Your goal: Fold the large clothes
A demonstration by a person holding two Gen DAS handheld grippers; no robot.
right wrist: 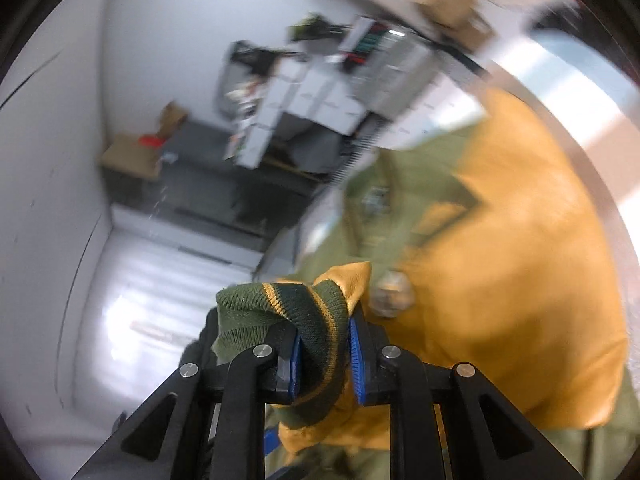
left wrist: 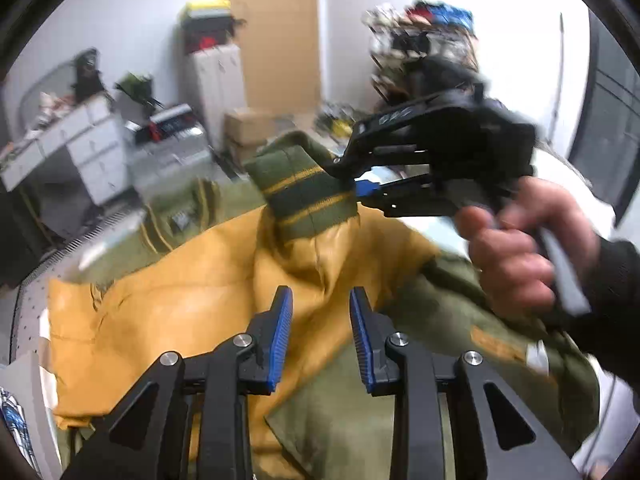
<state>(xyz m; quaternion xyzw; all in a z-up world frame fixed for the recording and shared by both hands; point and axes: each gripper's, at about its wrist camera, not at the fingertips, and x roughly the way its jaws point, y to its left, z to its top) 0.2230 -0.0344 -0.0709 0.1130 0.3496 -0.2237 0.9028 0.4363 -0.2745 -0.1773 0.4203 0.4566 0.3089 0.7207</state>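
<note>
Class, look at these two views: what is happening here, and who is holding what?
A person is folding a green jacket with mustard-yellow sleeves, using a handheld gripper in each hand. The right gripper is shut on the striped knit cuff of one yellow sleeve, holding it up above the jacket. The left gripper hangs open over the sleeve, gripping nothing. The jacket lies spread on a table, not yet folded.
</note>
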